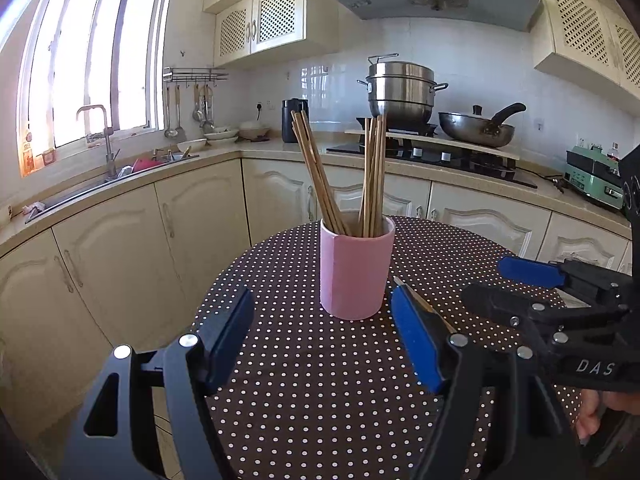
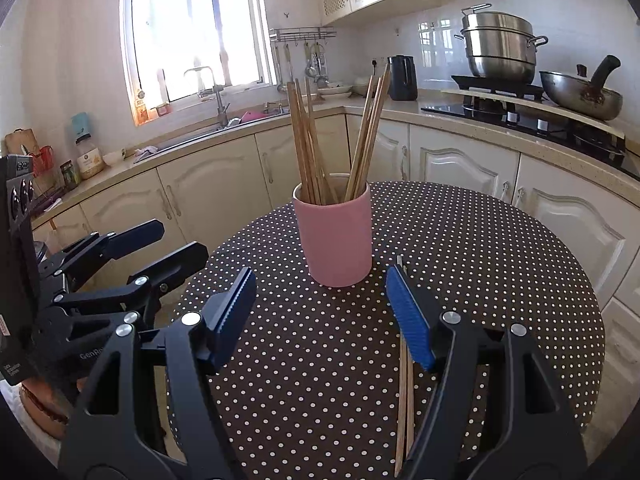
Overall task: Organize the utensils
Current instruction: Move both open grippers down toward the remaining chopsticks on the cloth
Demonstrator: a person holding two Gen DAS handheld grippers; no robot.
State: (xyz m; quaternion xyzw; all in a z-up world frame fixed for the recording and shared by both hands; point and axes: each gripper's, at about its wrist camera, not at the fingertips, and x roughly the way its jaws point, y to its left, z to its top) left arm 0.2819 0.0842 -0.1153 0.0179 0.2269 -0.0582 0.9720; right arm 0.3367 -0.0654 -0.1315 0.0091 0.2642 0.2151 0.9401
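Nearest, the right tool (image 2: 320, 312) and left tool (image 1: 320, 332) both hang spread and empty above the dotted counter (image 2: 480, 280). A loose pair of chopsticks (image 2: 404, 400) lies flat by the right tool's right finger, pointing toward the cup (image 2: 334, 236) — apparently the last pieces to stow. Farther off, mid-counter, the pink cup holds two upright bundles (image 2: 308, 140) of thin wooden sticks, fanned apart — most of the sorting looks done.
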